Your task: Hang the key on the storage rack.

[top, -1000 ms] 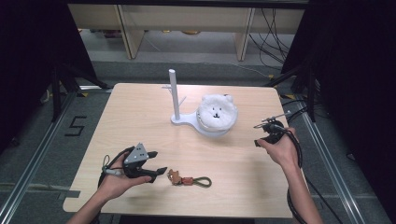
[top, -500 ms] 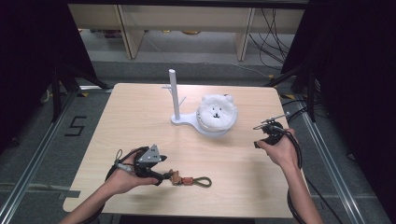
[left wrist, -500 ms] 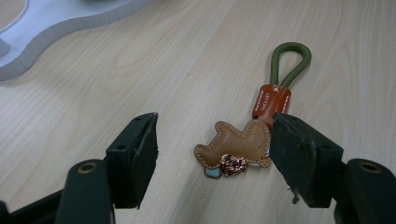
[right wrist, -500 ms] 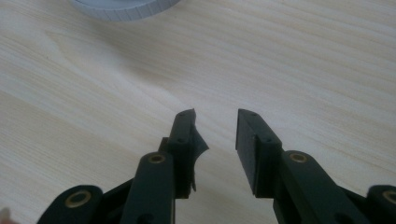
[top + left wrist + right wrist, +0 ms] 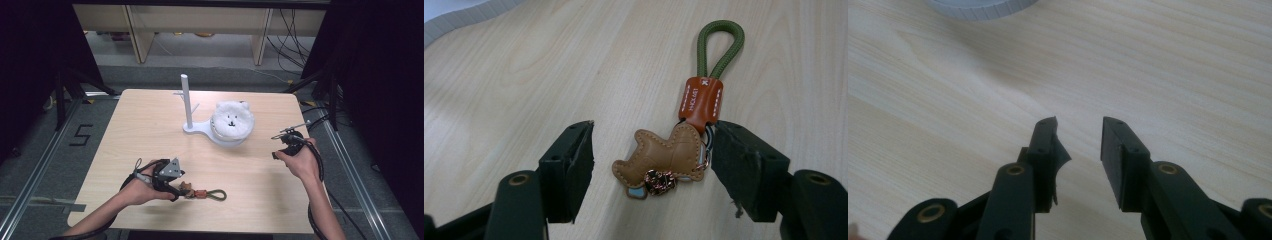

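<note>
Left tongs (image 5: 651, 150) stand open astride our keychain (image 5: 684, 135), which lies flat on the bench (image 5: 150, 125) near its front edge, leather charm between the pads, neither pressing it. Its long axis runs away from us along the jaws, green loop (image 5: 720, 47) farthest. Right tongs (image 5: 1078, 145) hang well apart, part open and empty, so we judge the left hand takes the grasp

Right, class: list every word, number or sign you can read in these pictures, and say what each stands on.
"5": taped in black on the grey floor, left of the table.
Stitched lettering on the keychain's orange leather sleeve: too blurred to read.
A small pale mark near that sleeve's top end: unreadable.
Plush bear: a face, no text.
</note>
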{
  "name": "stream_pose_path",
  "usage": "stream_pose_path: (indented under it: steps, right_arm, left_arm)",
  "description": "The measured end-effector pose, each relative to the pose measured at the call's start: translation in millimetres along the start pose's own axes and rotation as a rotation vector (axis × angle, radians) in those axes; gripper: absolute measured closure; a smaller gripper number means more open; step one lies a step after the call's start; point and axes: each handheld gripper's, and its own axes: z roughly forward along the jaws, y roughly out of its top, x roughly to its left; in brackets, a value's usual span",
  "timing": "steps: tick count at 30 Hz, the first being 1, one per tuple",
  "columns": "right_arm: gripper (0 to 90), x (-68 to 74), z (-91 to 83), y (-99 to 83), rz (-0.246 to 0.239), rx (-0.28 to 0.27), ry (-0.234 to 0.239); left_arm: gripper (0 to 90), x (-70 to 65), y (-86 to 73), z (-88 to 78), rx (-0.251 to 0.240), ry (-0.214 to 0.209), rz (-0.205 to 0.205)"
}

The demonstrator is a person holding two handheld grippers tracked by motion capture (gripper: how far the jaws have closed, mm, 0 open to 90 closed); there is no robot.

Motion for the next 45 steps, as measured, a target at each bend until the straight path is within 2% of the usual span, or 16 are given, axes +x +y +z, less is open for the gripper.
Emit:
stream_pose_path:
  steps: [2, 3, 8, 12, 13, 14, 15, 16, 22, 24, 30, 37, 42, 43, 44, 45]
  right_arm:
    - [68.3, 0.4, -0.2, 0.0, -0.001, 0.001, 0.001]
    - [68.3, -1.5, 1.2, 0.1, -0.031, -0.017, 0.002]
    - [68.3, 0.5, -1.2, -0.8, -0.005, -0.004, 0.011]
    - [68.3, 0.4, -1.1, -0.9, -0.008, -0.005, 0.017]
    - [68.3, 0.4, -1.1, -0.9, -0.009, -0.006, 0.019]
    - [68.3, 0.5, -0.9, -0.9, -0.008, -0.006, 0.019]
    - [68.3, 0.5, -0.8, -1.0, -0.008, -0.008, 0.017]
    - [68.3, -1.7, 0.5, -1.0, -0.037, -0.028, 0.012]
    - [68.3, 0.9, -0.2, -1.6, -0.005, -0.001, 0.019]
    - [68.3, 0.6, -0.1, -1.8, -0.008, 0.000, 0.020]
    - [68.3, -0.2, -0.9, -2.2, -0.019, 0.002, 0.017]
    - [68.3, 0.9, -2.9, -0.9, 0.002, 0.001, 0.006]
    - [68.3, 0.4, -2.7, -0.5, -0.010, -0.001, 0.010]
    - [68.3, 0.4, -2.7, -0.4, -0.011, -0.002, 0.010]
    - [68.3, 0.6, -2.7, -0.2, -0.011, -0.002, 0.011]
    - [68.3, 0.8, -3.0, 0.0, -0.008, -0.001, 0.013]
  left_arm:
    - [32.8, -0.4, 1.0, 1.2, 0.011, -0.007, 0.012]
    - [32.9, -1.1, 1.3, 2.5, 0.006, -0.016, 0.003]
    - [33.7, -2.8, 3.9, 4.9, 0.012, -0.026, 0.023]
    - [35.8, -4.7, 7.0, 7.6, 0.034, -0.042, 0.055]
    - [36.4, -7.3, 7.5, 10.0, 0.016, -0.047, 0.032]
    - [37.1, -6.0, 8.7, 9.4, 0.046, -0.053, 0.069]
    - [37.8, -6.1, 9.8, 10.3, 0.053, -0.061, 0.080]
    - [38.6, -7.1, 10.7, 11.5, 0.054, -0.069, 0.078]
    - [42.0, -10.3, 17.5, 17.2, 0.092, -0.097, 0.114]
    - [42.9, -9.4, 20.3, 18.3, 0.125, -0.105, 0.148]
    - [44.4, -10.9, 26.2, 24.1, 0.169, -0.111, 0.171]
    - [45.5, -12.8, 34.2, 31.6, 0.235, -0.123, 0.219]
    - [46.2, -13.7, 40.0, 35.2, 0.280, -0.124, 0.259]
    - [46.2, -15.1, 40.8, 36.5, 0.280, -0.127, 0.251]
    - [46.4, -14.8, 42.2, 36.4, 0.304, -0.131, 0.270]
    - [46.7, -15.9, 42.5, 38.1, 0.294, -0.131, 0.266]
